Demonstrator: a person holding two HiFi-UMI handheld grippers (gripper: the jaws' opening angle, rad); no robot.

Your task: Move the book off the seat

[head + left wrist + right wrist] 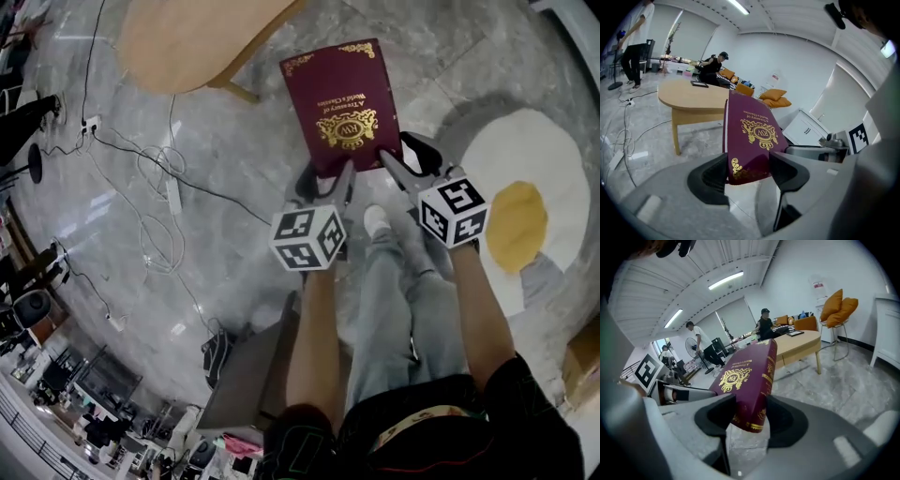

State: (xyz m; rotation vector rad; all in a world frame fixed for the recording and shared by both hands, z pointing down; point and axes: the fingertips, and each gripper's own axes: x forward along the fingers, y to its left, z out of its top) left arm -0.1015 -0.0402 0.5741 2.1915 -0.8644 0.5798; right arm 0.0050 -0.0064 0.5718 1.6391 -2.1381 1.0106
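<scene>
The left hand-held gripper (pixel 325 183) has its jaws wide, and they are holding one near corner of the book (pixel 342 94). The right hand-held gripper (pixel 408 161) is pinching the other near corner, with its jaws closer together. In the right gripper view you can see the gold lines on the book's back edge between those jaws.

The book is dark red with a gold mark on the front. It is up in the air and touches nothing but the two grippers. Under it is the grey floor (pixel 216 159). A wooden counter (pixel 187 37) is just past its far end. A white and yellow rug (pixel 525 187) lies to the right.

A grey flat thing (pixel 248 375) sits low beside the person's legs. I think it is the seat, but I am not sure. If so, the book is already off it.

So this looks like the carrying step. Next, the book needs a spot to rest, maybe the counter. It should go down flat, and then both grippers should let go.
</scene>
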